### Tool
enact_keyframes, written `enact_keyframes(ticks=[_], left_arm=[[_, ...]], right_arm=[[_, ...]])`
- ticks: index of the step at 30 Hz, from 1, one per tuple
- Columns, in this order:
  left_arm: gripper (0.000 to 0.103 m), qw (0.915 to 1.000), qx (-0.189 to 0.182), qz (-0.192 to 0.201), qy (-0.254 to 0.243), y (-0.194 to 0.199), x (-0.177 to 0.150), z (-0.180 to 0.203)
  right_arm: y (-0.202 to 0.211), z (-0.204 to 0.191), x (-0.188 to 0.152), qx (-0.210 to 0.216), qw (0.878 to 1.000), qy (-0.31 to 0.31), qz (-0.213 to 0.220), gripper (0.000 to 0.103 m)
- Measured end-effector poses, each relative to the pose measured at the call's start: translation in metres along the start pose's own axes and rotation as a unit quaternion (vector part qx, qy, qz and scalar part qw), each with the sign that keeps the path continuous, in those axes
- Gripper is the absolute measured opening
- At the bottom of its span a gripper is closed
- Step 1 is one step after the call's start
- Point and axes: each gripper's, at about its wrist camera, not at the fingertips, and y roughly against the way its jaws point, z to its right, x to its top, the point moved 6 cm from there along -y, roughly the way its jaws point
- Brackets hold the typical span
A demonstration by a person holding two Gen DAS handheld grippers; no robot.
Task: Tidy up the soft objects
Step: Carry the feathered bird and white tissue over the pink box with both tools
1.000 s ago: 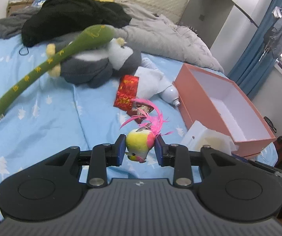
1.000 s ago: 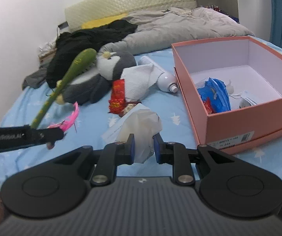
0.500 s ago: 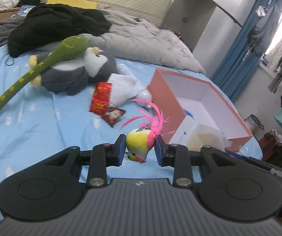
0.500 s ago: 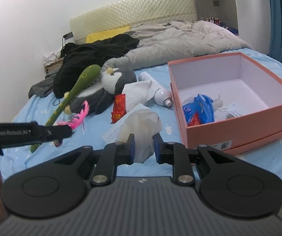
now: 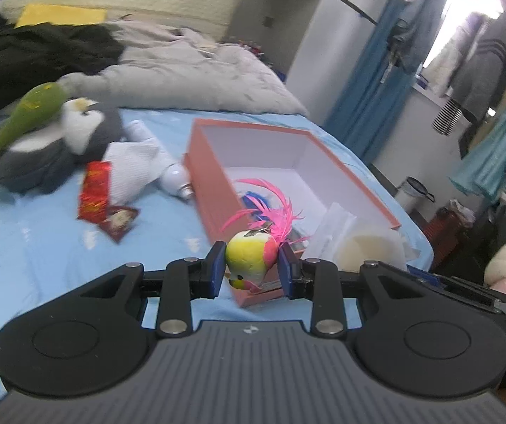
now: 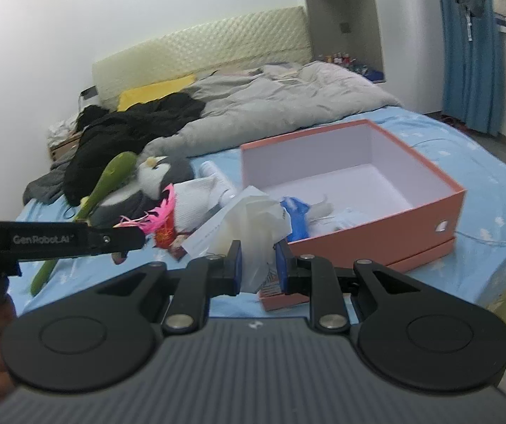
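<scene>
My left gripper (image 5: 251, 271) is shut on a small yellow-green toy bird (image 5: 249, 259) with pink feathers, held in the air in front of the near corner of the pink cardboard box (image 5: 214, 190). My right gripper (image 6: 258, 268) is shut on a crumpled white tissue pack (image 6: 253, 219), held just before the box's (image 6: 376, 233) near left corner. In the right wrist view the left gripper's arm (image 6: 58, 240) crosses at the left, with the bird's pink feathers (image 6: 162, 213) past its tip. Inside the box lie a blue packet (image 6: 295, 217) and white items.
On the blue bed sheet (image 5: 41, 240) lie a grey penguin plush (image 5: 58, 152), a green snake plush (image 5: 16, 123), red packets (image 5: 94, 190), a white cloth (image 5: 132, 169) and a white bottle (image 5: 177, 180). A grey duvet (image 6: 281, 102) and black clothes (image 6: 129, 130) lie behind. Blue curtains (image 5: 373, 81) hang right.
Both grippers have risen and swung right toward the pink box, each keeping its grip. The box now fills more of both views and the plush toys have slid left.
</scene>
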Motion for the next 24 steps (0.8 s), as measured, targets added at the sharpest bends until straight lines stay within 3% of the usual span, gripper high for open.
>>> enact_keyframes(ticks=[15,19,24], left_arm=[[0.036,0.9979,-0.021,-0.02,-0.058,-0.077,0.059,0.044],[0.036,0.9969,-0.028,-0.039,-0.063,-0.105,0.076,0.046],[0.036,0.9948,-0.009,-0.08,-0.062,-0.143,0.098,0.048]], right_arm=[[-0.031,0.053,0.058,-0.032,0.999,-0.012,0.025,0.023],[-0.052,0.068,0.075,-0.03,0.999,-0.024,0.004,0.023],[-0.086,0.087,0.086,-0.038,0.998,-0.031,-0.039,0.023]])
